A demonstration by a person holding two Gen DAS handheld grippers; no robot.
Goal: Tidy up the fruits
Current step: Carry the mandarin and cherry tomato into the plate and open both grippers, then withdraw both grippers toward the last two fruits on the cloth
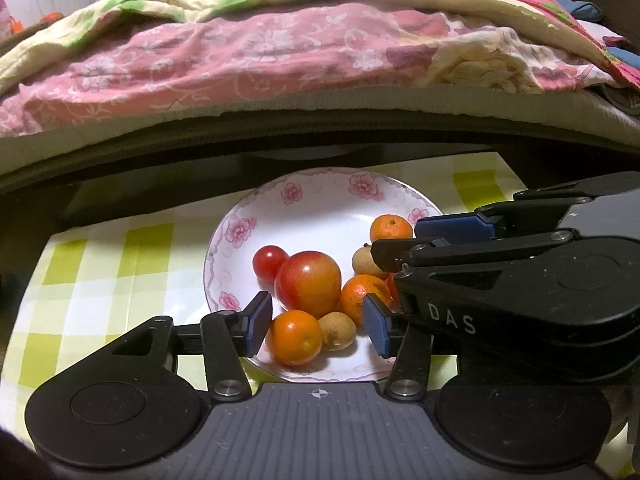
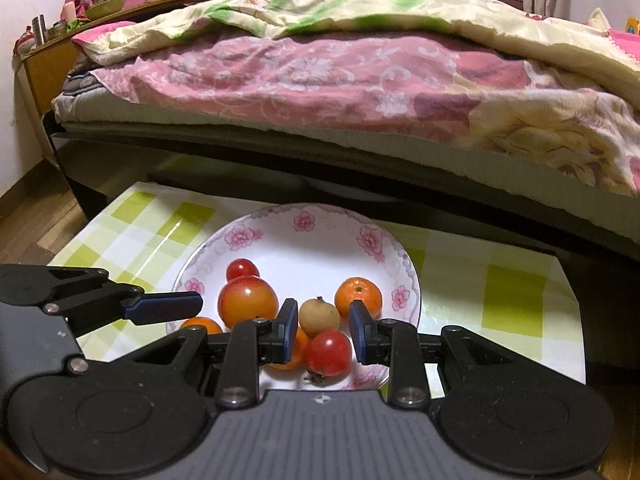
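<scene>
A white plate with pink flowers (image 1: 256, 216) (image 2: 320, 224) holds several fruits: a large red-orange apple (image 1: 309, 283) (image 2: 247, 301), small red tomatoes (image 1: 269, 261) (image 2: 329, 353), oranges (image 1: 294, 337) (image 2: 358, 294) and brown longans (image 1: 338, 330) (image 2: 319, 315). My left gripper (image 1: 318, 326) is open, its pads on either side of an orange and a longan at the plate's near edge. My right gripper (image 2: 324, 334) is open around a red tomato at the plate's near edge. Each gripper shows in the other's view (image 1: 452, 230) (image 2: 160, 308).
The plate sits on a low table with a green and white checked cloth (image 1: 100, 272) (image 2: 500, 300). A bed with pink and cream bedding (image 1: 300, 52) (image 2: 360, 72) stands just behind the table. A wooden shelf with bottles (image 2: 48, 40) is at the far left.
</scene>
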